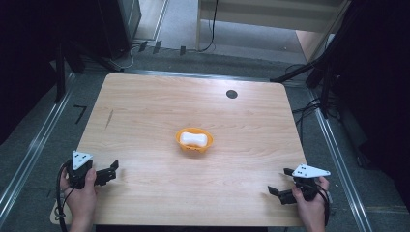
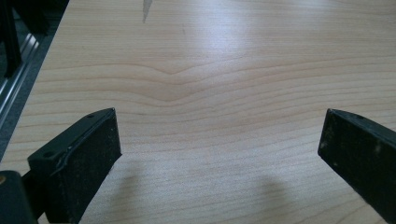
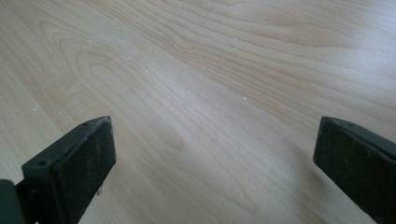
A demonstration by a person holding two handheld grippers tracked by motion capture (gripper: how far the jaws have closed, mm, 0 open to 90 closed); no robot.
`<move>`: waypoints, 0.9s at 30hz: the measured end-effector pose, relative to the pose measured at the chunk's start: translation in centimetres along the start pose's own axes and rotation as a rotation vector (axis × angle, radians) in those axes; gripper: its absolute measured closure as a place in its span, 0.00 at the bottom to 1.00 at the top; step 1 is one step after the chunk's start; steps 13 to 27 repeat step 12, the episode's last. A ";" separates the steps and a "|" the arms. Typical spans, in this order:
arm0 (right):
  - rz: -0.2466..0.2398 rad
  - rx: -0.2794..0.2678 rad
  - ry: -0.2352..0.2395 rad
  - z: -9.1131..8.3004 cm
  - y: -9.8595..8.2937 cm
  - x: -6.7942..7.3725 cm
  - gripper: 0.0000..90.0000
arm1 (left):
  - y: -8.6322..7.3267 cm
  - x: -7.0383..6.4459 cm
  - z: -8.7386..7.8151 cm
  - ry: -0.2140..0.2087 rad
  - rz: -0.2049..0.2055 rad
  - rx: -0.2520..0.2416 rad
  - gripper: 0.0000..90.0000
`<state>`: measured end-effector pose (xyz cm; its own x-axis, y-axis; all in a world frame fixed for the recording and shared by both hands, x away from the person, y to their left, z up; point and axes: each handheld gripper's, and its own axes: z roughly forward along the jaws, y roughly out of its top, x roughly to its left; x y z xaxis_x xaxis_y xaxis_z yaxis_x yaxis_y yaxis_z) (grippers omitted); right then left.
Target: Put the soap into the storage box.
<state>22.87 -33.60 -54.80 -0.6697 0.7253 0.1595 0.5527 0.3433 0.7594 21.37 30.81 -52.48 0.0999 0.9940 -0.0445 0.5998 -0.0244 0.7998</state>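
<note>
An orange bowl (image 1: 194, 140) sits near the middle of the wooden table (image 1: 145, 111), with a white bone-shaped object (image 1: 193, 139) lying inside it. My left gripper (image 1: 112, 170) rests at the table's front left corner, held by a hand, its jaws wide apart over bare wood (image 2: 219, 140). At the front right corner my right gripper (image 1: 280, 181) is likewise open, nothing between its jaws (image 3: 215, 140). Both grippers are well apart from the bowl.
A small dark round hole (image 1: 231, 94) marks the table's far side. Around the table are grey floor, metal rails (image 1: 29, 154), cables (image 1: 309, 108) and dark stands. A dark streak (image 1: 109, 118) marks the left part of the tabletop.
</note>
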 end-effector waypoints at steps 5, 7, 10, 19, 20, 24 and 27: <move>0.037 -0.064 0.000 -1.1 -1.1 -0.4 0.00 | 0.0 0.0 0.0 0.001 0.001 0.002 0.00; 0.054 -0.085 -0.006 -1.3 -1.5 -0.6 0.00 | 0.0 0.0 0.0 0.001 0.000 0.002 0.00; 0.045 -0.098 -0.022 -1.4 -1.5 -0.6 0.00 | 0.0 0.0 0.0 0.001 -0.001 0.003 0.00; 0.040 -0.096 -0.025 -1.4 -1.5 -0.6 0.00 | 0.0 0.0 0.0 0.002 -0.002 0.003 0.00; 0.040 -0.096 -0.025 -1.4 -1.5 -0.6 0.00 | 0.0 0.0 0.0 0.002 -0.002 0.003 0.00; 0.040 -0.096 -0.025 -1.4 -1.5 -0.6 0.00 | 0.0 0.0 0.0 0.002 -0.002 0.003 0.00; 0.040 -0.096 -0.025 -1.4 -1.5 -0.6 0.00 | 0.0 0.0 0.0 0.002 -0.002 0.003 0.00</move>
